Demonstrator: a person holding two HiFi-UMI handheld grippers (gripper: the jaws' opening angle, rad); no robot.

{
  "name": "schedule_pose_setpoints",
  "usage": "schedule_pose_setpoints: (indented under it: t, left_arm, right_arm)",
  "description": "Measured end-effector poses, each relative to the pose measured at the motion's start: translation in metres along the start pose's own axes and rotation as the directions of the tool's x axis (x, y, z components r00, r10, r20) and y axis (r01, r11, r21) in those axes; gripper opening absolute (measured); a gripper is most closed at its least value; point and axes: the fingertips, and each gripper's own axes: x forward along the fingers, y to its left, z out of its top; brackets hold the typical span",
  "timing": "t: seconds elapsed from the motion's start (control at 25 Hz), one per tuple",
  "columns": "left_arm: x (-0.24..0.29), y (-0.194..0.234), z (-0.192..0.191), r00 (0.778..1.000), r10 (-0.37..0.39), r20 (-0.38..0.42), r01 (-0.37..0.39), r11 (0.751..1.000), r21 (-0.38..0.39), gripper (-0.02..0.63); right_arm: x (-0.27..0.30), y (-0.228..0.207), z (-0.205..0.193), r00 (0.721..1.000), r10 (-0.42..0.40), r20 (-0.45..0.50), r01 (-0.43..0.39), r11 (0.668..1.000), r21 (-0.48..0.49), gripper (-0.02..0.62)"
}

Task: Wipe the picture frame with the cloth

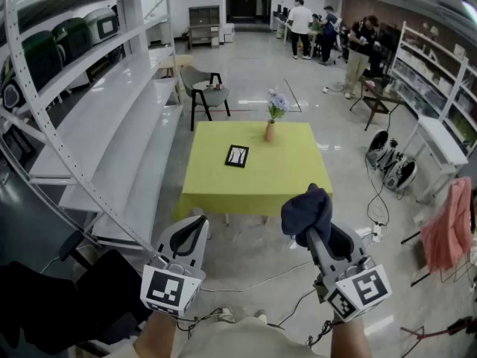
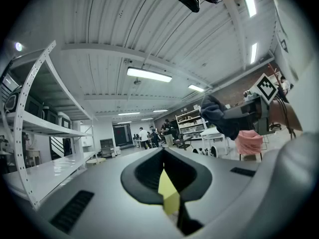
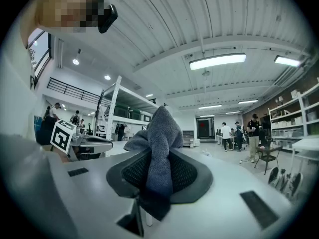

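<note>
Right tongs: your right tongs are clenched on the dark blue cloth, which bunches up above the tips
Left tongs: your left tongs are closed with nothing in them; only a sliver of yellow shows through the slit between them
Picture frame: the picture frame lies flat near the middle of the yellow tabletop, well apart from both tongs
Bearing: it sits straight ahead of you and further out, between the lines of your two hands and a little to the left of centre
Long axis: it looks to run roughly away from you with a slight tilt, though at this range you can't be sure
Nearer hand: the left tongs line up slightly closer, but the cloth is in the right, so the wipe likely falls to the right hand once you step up to the near edge
Neighbour: a small vase of flowers stands just beyond the frame to its right, so keep strokes short of it
Surface: flat cloth-covered top, and the frame may slide under a push; the free left tongs could steady it
Room: glossy grey floor with cables between you and the table, white shelving on your left, a chair behind the table, and people at the far end
</note>
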Motion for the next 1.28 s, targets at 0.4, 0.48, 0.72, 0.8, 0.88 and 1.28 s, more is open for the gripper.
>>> schedule_pose_setpoints:
  t: [0.4,0.48,0.72,0.8,0.88,1.28]
  left_arm:
    - [0.013,-0.024,0.004,1.0,0.008,-0.011,-0.008,1.0,0.015,0.008]
    - [0.016,-0.031,0.007,1.0,0.012,-0.009,-0.012,1.0,0.005,0.008]
    - [0.024,-0.052,0.003,0.999,0.034,-0.034,-0.033,0.999,0.04,0.008]
    - [0.028,-0.061,0.006,0.999,0.032,-0.017,-0.032,0.999,0.027,0.008]
    - [0.032,-0.067,0.003,0.999,0.031,-0.025,-0.031,0.999,0.025,0.008]
    - [0.068,-0.062,-0.016,0.999,0.032,-0.039,-0.03,0.999,0.043,0.008]
  right_arm:
    - [-0.012,-0.021,-0.006,1.0,0.017,-0.005,-0.017,1.0,0.003,0.104]
    - [-0.015,-0.026,-0.007,1.0,0.026,-0.008,-0.026,1.0,-0.001,0.104]
    - [-0.025,-0.041,-0.018,0.998,0.06,-0.021,-0.06,0.998,-0.006,0.104]
    - [-0.027,-0.046,-0.023,0.997,0.068,-0.02,-0.068,0.998,-0.006,0.104]
    - [-0.028,-0.052,-0.027,0.997,0.074,-0.021,-0.074,0.997,0.001,0.104]
    - [-0.002,-0.076,-0.056,0.996,0.086,-0.037,-0.085,0.996,0.012,0.104]
